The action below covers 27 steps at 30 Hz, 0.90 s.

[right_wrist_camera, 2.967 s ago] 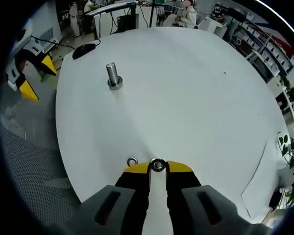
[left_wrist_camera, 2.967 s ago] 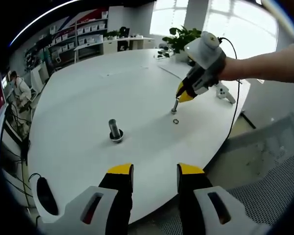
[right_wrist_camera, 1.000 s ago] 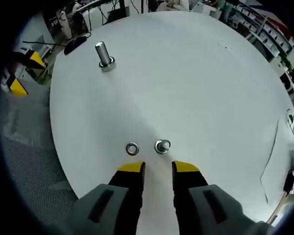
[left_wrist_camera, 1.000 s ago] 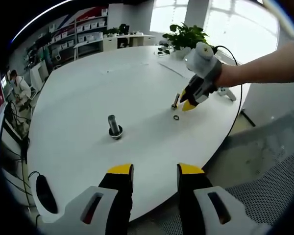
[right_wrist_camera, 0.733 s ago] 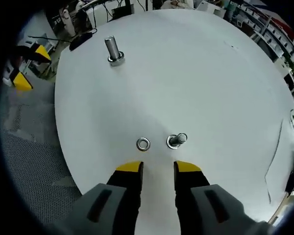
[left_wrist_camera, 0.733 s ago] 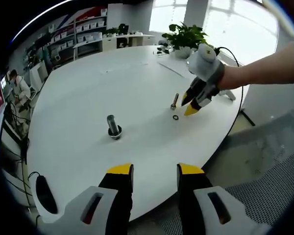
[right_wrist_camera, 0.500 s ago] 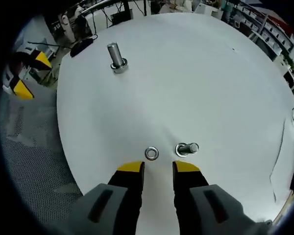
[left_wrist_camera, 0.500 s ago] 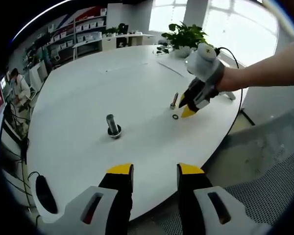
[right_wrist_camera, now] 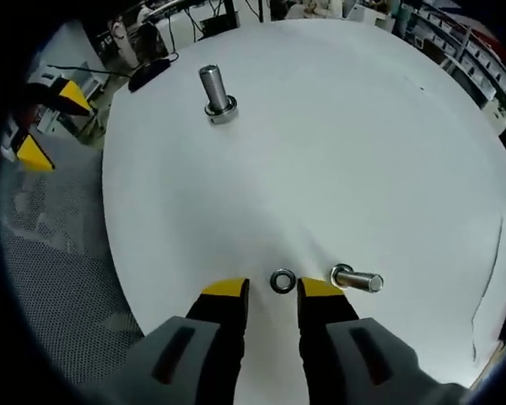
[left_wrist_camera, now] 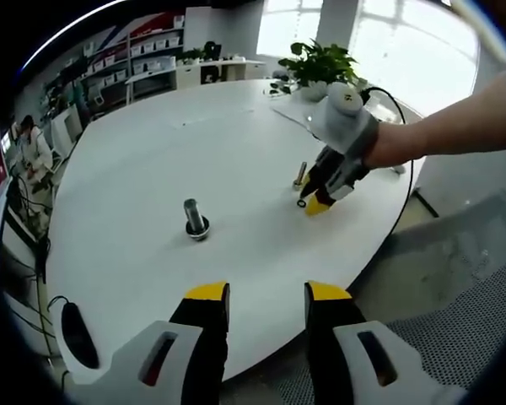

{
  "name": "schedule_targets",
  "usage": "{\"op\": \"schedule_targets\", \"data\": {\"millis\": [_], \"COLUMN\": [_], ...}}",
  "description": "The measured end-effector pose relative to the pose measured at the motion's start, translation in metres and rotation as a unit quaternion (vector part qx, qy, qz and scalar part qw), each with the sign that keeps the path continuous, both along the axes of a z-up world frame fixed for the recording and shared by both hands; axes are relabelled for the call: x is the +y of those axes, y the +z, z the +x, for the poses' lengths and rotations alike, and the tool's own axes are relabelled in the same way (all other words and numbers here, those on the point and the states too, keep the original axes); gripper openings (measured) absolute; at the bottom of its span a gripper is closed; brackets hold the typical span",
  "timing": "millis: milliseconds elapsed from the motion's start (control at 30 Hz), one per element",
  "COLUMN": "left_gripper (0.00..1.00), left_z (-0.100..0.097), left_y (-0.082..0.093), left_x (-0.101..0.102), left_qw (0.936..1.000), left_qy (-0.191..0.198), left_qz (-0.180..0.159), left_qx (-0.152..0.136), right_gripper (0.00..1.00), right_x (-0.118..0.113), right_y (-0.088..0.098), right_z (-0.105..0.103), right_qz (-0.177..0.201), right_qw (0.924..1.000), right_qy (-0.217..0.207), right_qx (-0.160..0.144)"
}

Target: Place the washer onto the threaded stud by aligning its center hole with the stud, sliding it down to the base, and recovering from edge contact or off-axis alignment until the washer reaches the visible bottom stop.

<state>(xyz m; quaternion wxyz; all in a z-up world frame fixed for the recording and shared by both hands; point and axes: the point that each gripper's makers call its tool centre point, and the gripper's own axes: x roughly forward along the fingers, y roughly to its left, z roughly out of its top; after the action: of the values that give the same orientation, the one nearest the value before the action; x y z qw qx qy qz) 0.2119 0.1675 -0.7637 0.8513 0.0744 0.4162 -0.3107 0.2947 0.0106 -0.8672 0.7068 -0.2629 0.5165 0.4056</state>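
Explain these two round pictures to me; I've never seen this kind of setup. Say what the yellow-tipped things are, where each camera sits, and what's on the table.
A person holds a two-jaw tool in each hand; a camera rides on each, looking along its yellow-tipped jaws. The left gripper view shows the left tool open and empty near the white table's edge, with the person's other hand across the table. The right gripper view shows the right tool open, its jaw tips either side of a small washer lying flat. Beside it is a threaded stud; farther off stands a larger bolt. Nothing is held.
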Motion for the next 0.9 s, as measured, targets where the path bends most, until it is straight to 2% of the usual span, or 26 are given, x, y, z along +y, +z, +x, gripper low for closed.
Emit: {"op": "schedule_targets", "data": {"millis": [67,167,267,333,367,500,733,800,900], "left_gripper": [0.34,0.34,0.34,0.34,0.34,0.34,0.34,0.34,0.34], "left_z": [-0.0009,-0.0005,0.0002,-0.0008,-0.0014,-0.0007,-0.0047,-0.0047,-0.0031], "left_y": [0.0,0.0009,0.0006,0.0004,-0.0005,0.0002,-0.004,-0.0036,-0.0011], "left_x": [-0.0006,-0.0003,0.0,-0.0008,-0.0009,-0.001,-0.0027,-0.0026,-0.0024], "left_qw": [1.0,1.0,1.0,1.0,1.0,1.0,0.9999,0.9999,1.0], "left_qy": [-0.002,-0.001,-0.001,-0.002,-0.004,-0.004,-0.013,-0.013,-0.009], "left_qz": [0.002,0.0,0.0,0.0,0.002,0.001,0.007,0.007,0.002], "left_qx": [-0.001,-0.002,-0.002,-0.001,-0.001,-0.001,0.007,0.006,0.004], "right_gripper": [0.24,0.24,0.24,0.21,0.19,0.18,0.16,0.15,0.14], "right_x": [-0.0021,-0.0011,-0.0015,-0.0032,-0.0025,-0.001,-0.0004,0.0006,0.0009], "right_y": [-0.0012,-0.0003,-0.0004,-0.0007,-0.001,-0.0017,-0.0029,-0.0018,-0.0025], "right_z": [0.0031,0.003,0.0008,0.0001,-0.0021,-0.0006,-0.0006,-0.0033,-0.0027], "right_qz": [-0.008,-0.004,-0.015,-0.025,-0.021,-0.027,-0.071,-0.092,-0.102], "right_qw": [0.9999,1.0,0.9994,0.9977,0.9984,0.9978,0.9945,0.9901,0.9889], "right_qy": [0.008,0.001,0.027,0.058,0.048,0.057,0.077,0.106,0.108], "right_qx": [-0.009,-0.005,-0.014,-0.025,-0.02,-0.018,0.005,0.003,-0.009]}}
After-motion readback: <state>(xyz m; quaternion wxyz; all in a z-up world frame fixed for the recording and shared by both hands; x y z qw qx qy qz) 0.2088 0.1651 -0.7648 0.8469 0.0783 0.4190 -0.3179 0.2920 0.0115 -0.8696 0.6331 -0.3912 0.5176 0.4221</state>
